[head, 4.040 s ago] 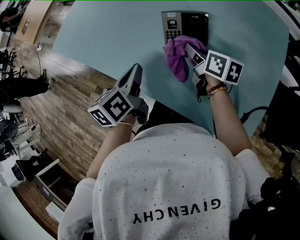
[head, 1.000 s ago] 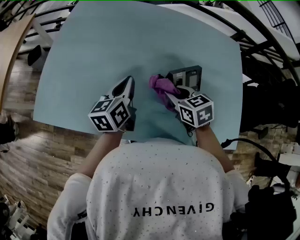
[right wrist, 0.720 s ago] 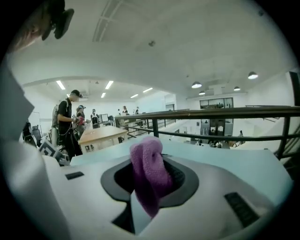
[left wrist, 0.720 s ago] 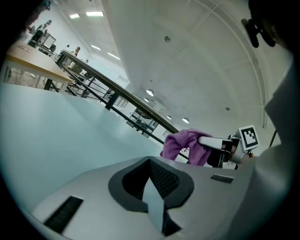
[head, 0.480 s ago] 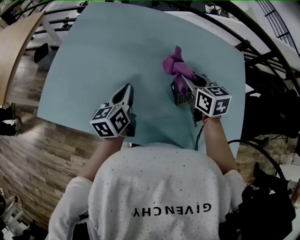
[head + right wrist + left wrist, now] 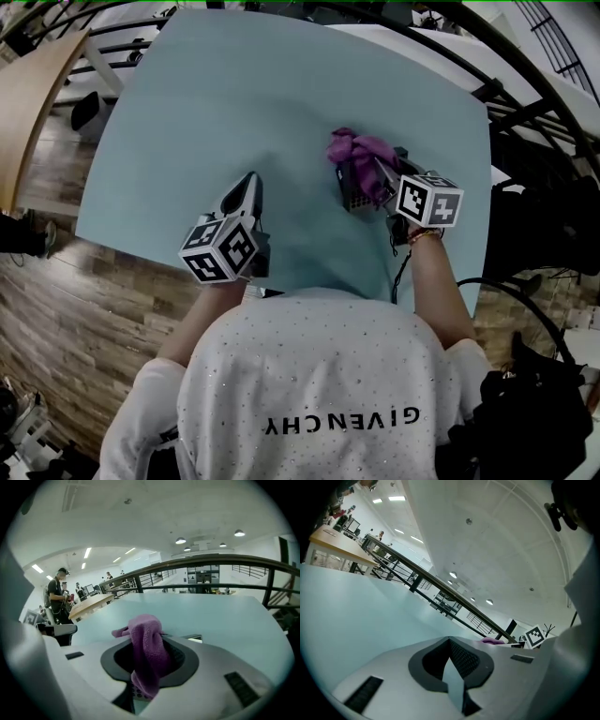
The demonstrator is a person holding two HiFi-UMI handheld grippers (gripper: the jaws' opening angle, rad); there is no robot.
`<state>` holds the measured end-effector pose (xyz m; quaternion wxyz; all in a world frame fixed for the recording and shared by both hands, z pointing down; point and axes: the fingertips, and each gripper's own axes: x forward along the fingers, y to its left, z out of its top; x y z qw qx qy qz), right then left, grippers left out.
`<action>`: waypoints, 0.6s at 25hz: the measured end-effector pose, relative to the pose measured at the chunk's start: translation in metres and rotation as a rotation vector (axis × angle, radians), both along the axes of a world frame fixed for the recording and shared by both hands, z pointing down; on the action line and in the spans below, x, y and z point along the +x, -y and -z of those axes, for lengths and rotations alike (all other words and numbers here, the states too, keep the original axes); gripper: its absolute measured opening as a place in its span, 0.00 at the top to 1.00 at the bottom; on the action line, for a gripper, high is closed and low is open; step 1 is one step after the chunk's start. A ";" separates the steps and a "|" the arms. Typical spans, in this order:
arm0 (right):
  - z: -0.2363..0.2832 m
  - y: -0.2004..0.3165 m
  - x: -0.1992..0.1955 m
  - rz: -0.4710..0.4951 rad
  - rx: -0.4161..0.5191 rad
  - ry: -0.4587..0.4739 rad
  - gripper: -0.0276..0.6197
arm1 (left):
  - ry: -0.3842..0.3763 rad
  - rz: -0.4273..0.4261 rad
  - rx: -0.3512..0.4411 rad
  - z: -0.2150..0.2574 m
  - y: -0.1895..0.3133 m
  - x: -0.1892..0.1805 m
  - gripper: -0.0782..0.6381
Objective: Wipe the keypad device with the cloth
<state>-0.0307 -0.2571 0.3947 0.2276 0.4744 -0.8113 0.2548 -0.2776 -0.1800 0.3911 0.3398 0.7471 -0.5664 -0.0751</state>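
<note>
Nearest the head camera, both forearms reach fwd from a white shirt over the pale blue table. The left gripper hangs low over the tabletop, pointing away, jaws pressed together w/ nothing btwn them — well apart from the work. The right gripper angles up-left, bracelet on the wrist behind its marker cube, jaws clamped on the purple cloth. Cloth bunches past the jaw tips and covers the far part of the dark keypad device, right of table centre — keys show just under the cloth. Railings run beyond the far edge.
</note>
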 end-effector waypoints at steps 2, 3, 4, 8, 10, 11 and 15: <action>0.000 0.005 0.019 -0.041 -0.003 0.020 0.81 | 0.006 0.014 0.002 0.002 -0.002 0.003 0.88; 0.000 0.008 0.027 -0.059 -0.002 0.031 0.81 | 0.011 0.019 0.001 0.002 -0.003 0.005 0.88; 0.000 0.010 0.035 -0.075 0.000 0.044 0.81 | 0.016 0.026 -0.002 0.001 -0.005 0.006 0.88; -0.003 0.014 0.059 -0.114 0.003 0.086 0.81 | 0.024 0.074 -0.014 0.002 -0.015 0.009 0.88; -0.005 0.017 0.070 -0.119 0.003 0.101 0.81 | 0.024 0.089 -0.016 0.004 -0.022 0.017 0.88; -0.006 0.018 0.075 -0.119 0.001 0.113 0.81 | 0.027 0.096 -0.018 0.005 -0.024 0.021 0.88; -0.013 0.023 0.092 -0.124 -0.023 0.182 0.81 | 0.040 0.132 -0.034 0.008 -0.034 0.037 0.88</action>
